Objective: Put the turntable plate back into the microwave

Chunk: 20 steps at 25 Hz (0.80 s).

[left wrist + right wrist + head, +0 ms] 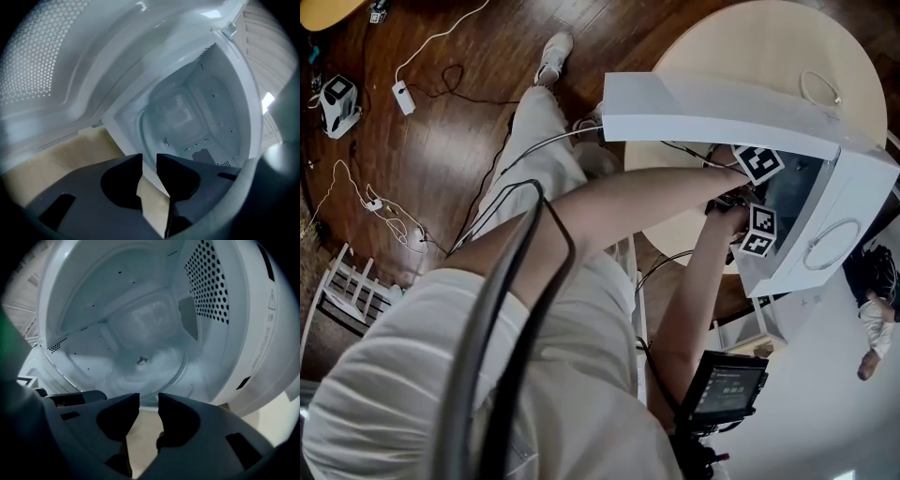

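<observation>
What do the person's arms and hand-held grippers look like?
The left hand-held gripper and the right hand-held gripper have dark grey, pointed jaws. Their marker cubes carry black-and-white squares. The arms are bare below cream clothing; black cables hang nearby.

We see microwave cavity mouth clear, free room above turntable plate; open door walls off the left, perforated side wall the right, table edge below.
</observation>
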Tool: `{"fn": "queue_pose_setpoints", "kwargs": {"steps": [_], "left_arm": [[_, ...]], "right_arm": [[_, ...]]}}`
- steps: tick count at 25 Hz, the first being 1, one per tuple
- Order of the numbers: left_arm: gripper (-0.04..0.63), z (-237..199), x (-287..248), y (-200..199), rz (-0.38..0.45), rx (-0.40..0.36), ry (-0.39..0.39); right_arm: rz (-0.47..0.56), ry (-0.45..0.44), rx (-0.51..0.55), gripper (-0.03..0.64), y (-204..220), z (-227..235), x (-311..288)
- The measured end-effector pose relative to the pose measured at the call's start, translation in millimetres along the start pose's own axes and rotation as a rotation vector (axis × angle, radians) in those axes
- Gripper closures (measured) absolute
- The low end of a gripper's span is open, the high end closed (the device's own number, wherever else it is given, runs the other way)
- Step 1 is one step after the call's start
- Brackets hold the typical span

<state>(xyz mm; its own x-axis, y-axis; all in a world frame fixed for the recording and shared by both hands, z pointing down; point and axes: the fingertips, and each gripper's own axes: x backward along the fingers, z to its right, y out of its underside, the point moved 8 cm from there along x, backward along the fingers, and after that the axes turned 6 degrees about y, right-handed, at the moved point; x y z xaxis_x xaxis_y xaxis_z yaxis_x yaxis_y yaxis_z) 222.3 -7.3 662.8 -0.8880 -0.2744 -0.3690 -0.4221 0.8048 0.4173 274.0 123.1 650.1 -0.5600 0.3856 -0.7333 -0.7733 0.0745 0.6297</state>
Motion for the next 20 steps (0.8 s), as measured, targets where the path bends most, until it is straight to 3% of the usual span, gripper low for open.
{"fn": "queue_pose_setpoints", "kwargs": {"steps": [2, 4, 7, 9, 12, 15, 18, 20], "left_arm": [[0.509, -1, 2, -1, 0.012, -0.014, -0.004], [0.509, -1, 4, -3, 0.028, -0.023, -0.007], [0.509, -3, 7, -6, 0.055, -0.031, -0.009], [0.509, -5, 9, -7, 0.072, -0.038, -0.010], [0.509, -4, 9, -9, 0.077, -0.079, -0.015], [0.509, 4, 0, -5, 0.014, -0.213, -0.039], [0.509, 11, -5, -1, -0.016, -0.356, -0.160], [0.508, 3, 2, -5, 0.040, -0.351, -0.253]], "right_arm": [[-0.016, -0.051, 0.000, 0.491, 4, -5, 0], [-0.005, -0.100, 0.092, 0.491, 8, -14, 3], [0.107, -0.049, 0.529, 0.491, 3, -28, 13], [0.138, -0.016, 0.709, 0.491, -1, -33, 5], [0.120, -0.014, 0.709, 0.491, 0, -33, -1], [0.111, -0.024, 0.683, 0.491, 6, -23, 15], [0.098, -0.058, 0.711, 0.491, 16, -16, 34], [0.096, -0.081, 0.720, 0.491, 21, -14, 42]]}}
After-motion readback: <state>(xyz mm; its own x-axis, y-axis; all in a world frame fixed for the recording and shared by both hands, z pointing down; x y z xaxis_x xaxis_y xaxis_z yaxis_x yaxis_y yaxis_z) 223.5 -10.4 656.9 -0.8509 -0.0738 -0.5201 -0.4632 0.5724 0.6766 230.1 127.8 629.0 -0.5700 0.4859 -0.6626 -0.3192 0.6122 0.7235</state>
